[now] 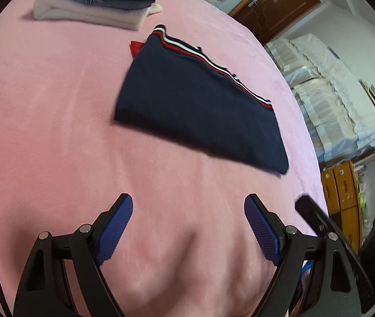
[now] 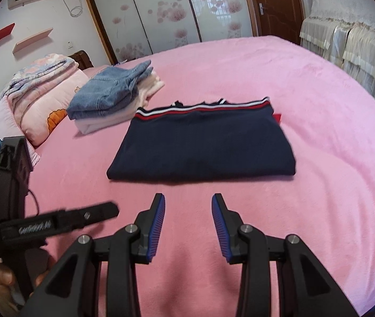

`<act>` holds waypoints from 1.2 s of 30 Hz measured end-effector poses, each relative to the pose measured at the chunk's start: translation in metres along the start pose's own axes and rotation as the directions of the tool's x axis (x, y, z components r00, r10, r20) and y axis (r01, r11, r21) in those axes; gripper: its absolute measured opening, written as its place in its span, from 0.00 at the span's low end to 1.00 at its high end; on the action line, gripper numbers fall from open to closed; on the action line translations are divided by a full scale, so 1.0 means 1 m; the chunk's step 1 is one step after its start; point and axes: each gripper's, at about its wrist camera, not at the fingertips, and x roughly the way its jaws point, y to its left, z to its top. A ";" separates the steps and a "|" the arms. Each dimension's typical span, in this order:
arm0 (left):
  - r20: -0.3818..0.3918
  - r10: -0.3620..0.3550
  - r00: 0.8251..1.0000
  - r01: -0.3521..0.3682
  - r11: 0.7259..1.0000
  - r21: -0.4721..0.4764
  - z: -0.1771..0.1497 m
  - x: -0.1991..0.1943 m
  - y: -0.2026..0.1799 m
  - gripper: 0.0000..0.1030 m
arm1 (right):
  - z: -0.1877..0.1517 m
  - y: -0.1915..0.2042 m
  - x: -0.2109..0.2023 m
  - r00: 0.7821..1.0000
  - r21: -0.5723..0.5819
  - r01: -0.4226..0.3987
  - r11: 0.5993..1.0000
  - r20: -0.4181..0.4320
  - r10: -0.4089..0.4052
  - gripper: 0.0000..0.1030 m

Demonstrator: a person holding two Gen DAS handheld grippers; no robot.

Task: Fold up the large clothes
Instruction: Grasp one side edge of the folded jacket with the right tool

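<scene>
Pink fleece bedspread (image 2: 306,100) covers the bed we work on, with flowered sliding wardrobe doors (image 2: 161,13) and a brown door behind it.

Our right gripper (image 2: 188,220) hangs over bare bedspread, its blue pads partly apart with nothing between them and touching nothing. Our left gripper (image 1: 188,227) hangs lower left of it, its jaws spread wide and likewise empty; in the right wrist view we see its black body (image 2: 10,185) and a bit of the hand (image 2: 2,277) that holds it.

Just beyond both sets of fingertips lies the navy sweater (image 2: 200,150), already folded into a flat rectangle. Its near folded edge faces us, and the red-and-white striped hem (image 2: 203,108) runs along the far side. A red tag or corner (image 2: 277,117) pokes out at the far right. Further off to the left sits a stack with folded jeans (image 2: 110,92) on top of a pale folded garment (image 2: 103,121), beside a cartoon-print pillow (image 2: 47,116).

We judge the step in hand to be the last fold, or a lift onto the stack. To do it well, we would bring each gripper to one near corner, slide the lower finger under all layers, and pinch the whole thickness so no layer slips. Both hands should then lift together and level, keeping the edges aligned and the striped hem square. The right jaws may need to widen first to take the full thickness.
</scene>
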 end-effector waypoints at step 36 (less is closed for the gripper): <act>0.135 -0.138 0.981 0.161 0.972 -0.173 0.097 0.103 0.007 0.19 | 0.073 0.022 0.102 0.971 -0.089 0.222 0.971 -0.067 -0.228 0.30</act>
